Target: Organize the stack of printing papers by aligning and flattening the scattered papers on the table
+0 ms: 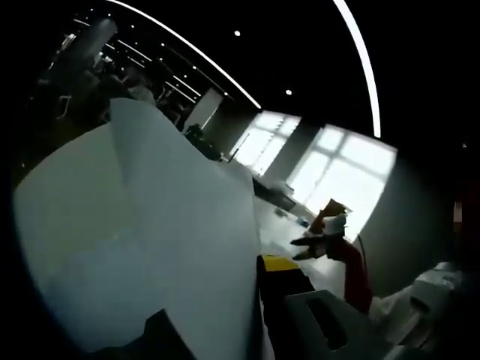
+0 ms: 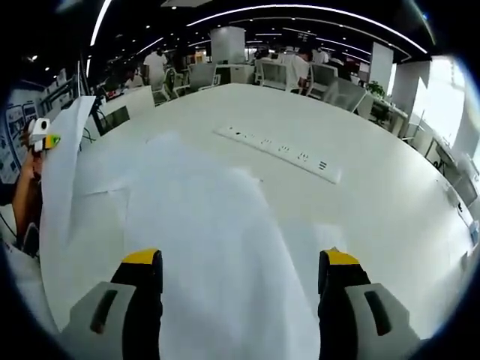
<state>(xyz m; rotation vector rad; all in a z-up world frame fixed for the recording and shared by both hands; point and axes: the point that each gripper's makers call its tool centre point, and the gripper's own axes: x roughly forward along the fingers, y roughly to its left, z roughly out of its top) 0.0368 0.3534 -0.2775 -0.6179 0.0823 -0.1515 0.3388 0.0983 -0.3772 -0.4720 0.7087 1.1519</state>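
White sheets [image 2: 217,247] lie scattered on the tabletop [image 2: 375,202], running toward 12 o'clock between the released right claw [image 2: 240,289]. Left claw [image 1: 225,322] grasps one raised sheet [image 1: 142,232], pointing toward 11 o'clock.

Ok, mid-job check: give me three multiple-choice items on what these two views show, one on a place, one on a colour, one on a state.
1. Where does the power strip lie?
A. on the white table, beyond the loose papers
B. on a chair
C. under the papers

2. What colour are the right gripper fingertips?
A. red
B. yellow
C. blue

3. How is the right gripper?
A. shut on a sheet
B. shut on the power strip
C. open over the papers

Key: 1 A, the strip rests on bare tabletop past the sheets. 2 B, both tips are yellow. 3 C, its jaws stand wide apart with paper showing between them.
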